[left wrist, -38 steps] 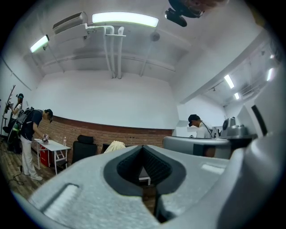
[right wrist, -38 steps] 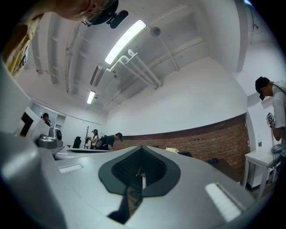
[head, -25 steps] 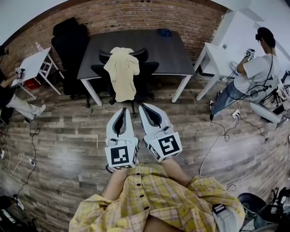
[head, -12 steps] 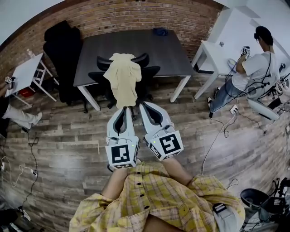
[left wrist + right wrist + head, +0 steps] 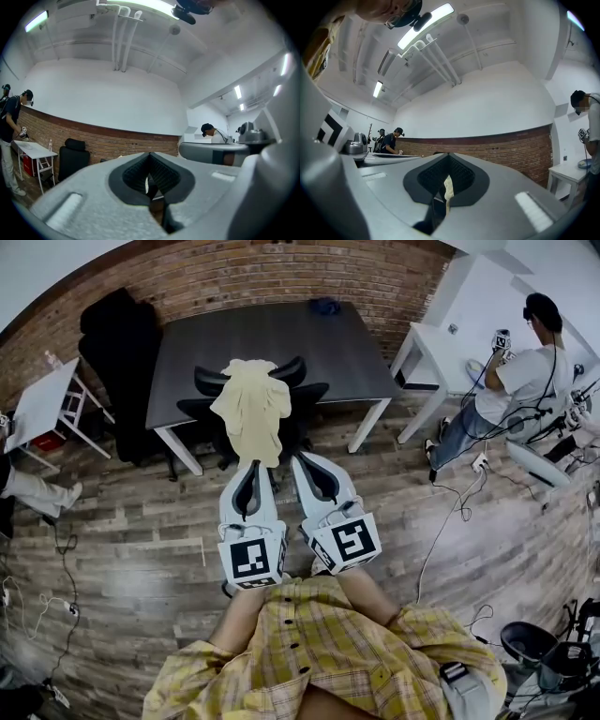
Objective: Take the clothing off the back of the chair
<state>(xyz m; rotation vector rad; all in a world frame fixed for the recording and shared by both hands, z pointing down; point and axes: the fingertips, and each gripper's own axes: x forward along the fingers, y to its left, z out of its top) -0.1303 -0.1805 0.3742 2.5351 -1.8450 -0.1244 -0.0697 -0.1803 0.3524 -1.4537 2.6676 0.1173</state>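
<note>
— Head view: any nearer than a second ago?
— Yes. Left gripper (image 5: 251, 468) and right gripper (image 5: 302, 461) side by side, now near the hem of the cream shirt (image 5: 251, 409), draped over the back of the black chair (image 5: 298, 401) ahead.
— Left gripper view, right gripper view?
— Both clamped together, nothing pinched. Approach only; no grab yet.

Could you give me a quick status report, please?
Left gripper and right gripper shut, empty. Cream garment draped on chair back, untouched. Desk behind chair; no obstacle ahead.

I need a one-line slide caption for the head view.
The left gripper and right gripper, both shut, point toward a pale yellow garment draped over a black office chair.
</note>
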